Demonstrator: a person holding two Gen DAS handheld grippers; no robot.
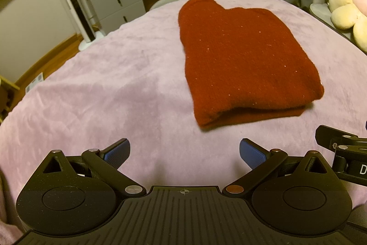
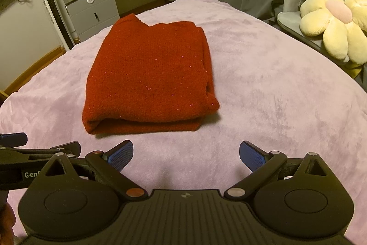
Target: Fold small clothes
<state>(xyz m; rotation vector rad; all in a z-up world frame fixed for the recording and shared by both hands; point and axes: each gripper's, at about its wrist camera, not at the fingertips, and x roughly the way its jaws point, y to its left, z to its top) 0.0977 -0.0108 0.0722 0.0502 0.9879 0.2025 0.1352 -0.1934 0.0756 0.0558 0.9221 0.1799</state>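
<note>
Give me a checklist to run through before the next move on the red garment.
1. Left tool open and empty: ok.
2. Right tool open and empty: ok.
3. Red garment lies folded on the pink blanket, layers stacked at the near edge: ok.
4. Both tools apart from the garment, bare blanket between: ok.
5. Far edge even: not ok, one corner sticks out past the rest.
6. Whether another fold is needed: cannot tell.
</note>
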